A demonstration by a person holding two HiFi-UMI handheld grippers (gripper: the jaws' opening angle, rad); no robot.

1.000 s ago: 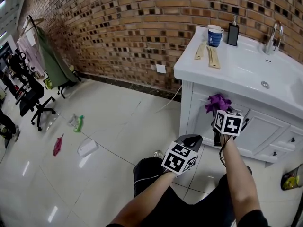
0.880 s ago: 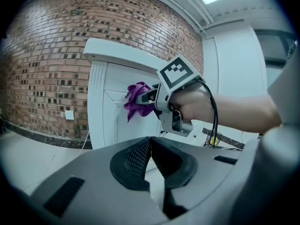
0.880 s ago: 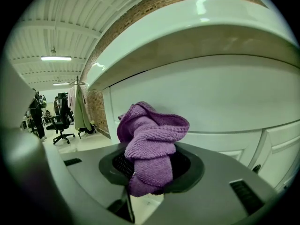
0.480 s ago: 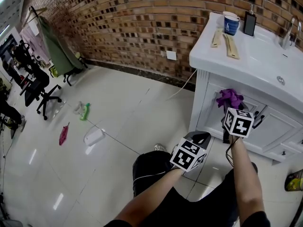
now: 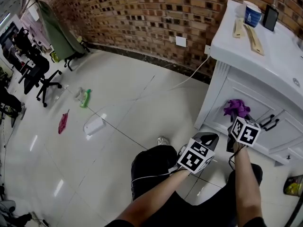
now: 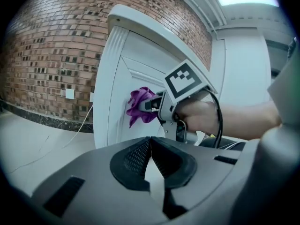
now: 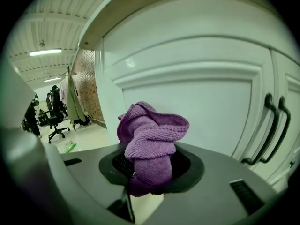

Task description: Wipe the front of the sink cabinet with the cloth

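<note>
purple cloth held at the sink cabinet front
the white sink cabinet (image 5: 222,93) stands by a brick wall (image 5: 142,13); right gripper (image 5: 236,119), jaws clamped on the bunched cloth (image 7: 150,144), at the left door's upper edge; left gripper (image 6: 151,156) lower, jaws together, empty.

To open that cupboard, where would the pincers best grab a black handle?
Take the black handle at the middle of its straight run, coming squarely from the front, jaws closing across it from either side. It is a slim upright bar standing off the cabinet door, probably leaving room behind. The right gripper holds the cloth; the left gripper is empty.
</note>
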